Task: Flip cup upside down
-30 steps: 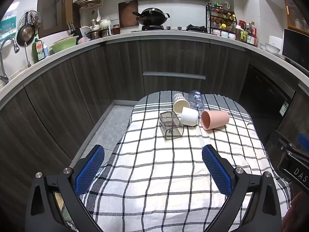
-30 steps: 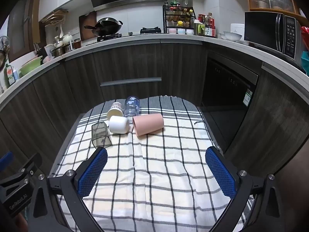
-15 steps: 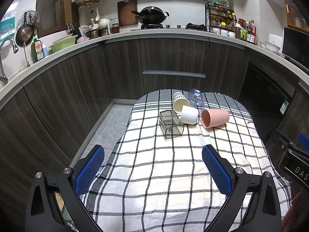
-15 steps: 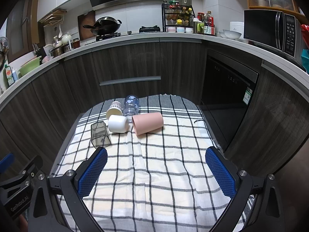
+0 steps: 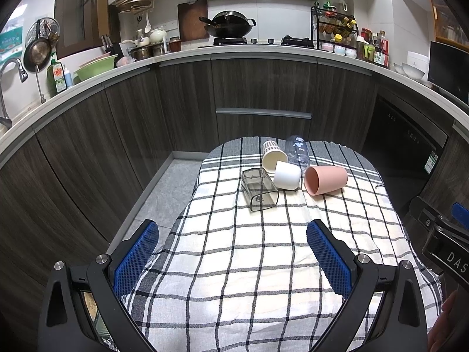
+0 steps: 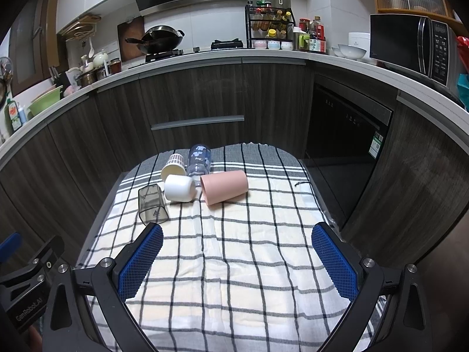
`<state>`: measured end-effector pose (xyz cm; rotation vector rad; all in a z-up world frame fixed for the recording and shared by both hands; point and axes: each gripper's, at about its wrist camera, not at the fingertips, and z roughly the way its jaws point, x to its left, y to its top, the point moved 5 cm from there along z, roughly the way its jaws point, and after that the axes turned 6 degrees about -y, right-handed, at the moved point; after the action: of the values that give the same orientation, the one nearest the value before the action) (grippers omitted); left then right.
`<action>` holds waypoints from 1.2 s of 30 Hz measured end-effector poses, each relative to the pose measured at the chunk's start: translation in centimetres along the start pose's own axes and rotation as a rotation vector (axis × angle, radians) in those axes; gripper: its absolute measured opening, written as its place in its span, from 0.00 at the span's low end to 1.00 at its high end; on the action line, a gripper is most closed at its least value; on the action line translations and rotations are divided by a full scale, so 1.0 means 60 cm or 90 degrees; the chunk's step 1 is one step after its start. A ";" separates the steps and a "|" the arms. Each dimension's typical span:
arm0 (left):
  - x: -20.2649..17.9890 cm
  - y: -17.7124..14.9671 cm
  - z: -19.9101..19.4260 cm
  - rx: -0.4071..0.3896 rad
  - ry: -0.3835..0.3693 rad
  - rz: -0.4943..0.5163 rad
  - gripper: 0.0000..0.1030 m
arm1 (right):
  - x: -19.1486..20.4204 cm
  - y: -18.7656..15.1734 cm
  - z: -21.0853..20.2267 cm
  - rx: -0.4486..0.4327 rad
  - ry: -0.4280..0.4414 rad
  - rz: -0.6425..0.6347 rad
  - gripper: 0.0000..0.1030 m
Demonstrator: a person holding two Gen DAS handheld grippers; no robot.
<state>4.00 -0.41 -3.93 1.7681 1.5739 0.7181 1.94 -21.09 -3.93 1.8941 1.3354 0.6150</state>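
Checked cloth (image 5: 263, 264) covers our table; on its far end five cups lie tipped, pink cup (image 5: 325, 180) rightmost, white cup (image 5: 287, 175) beside it. Left gripper (image 5: 233, 259) and right gripper (image 6: 238, 259) we hold wide open, empty, well short of the cups.

A black-and-white checked cloth (image 5: 263, 258) with grey stripes at its far edge carries a pink cup (image 5: 325, 180), white cup (image 5: 287, 174), cream ribbed cup (image 5: 273, 155) and smoky clear cup (image 5: 259, 189).

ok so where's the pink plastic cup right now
The pink plastic cup lies on its side at the far end of the checked tablecloth, rightmost of the cluster, just right of the white cup and near the clear bottle.
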 end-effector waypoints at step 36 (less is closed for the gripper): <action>0.003 -0.001 -0.002 0.002 -0.002 -0.002 1.00 | 0.000 -0.002 0.003 0.005 0.000 0.003 0.99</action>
<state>3.87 -0.22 -3.92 1.7679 1.5757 0.7117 2.01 -21.11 -4.13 1.9037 1.3355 0.6132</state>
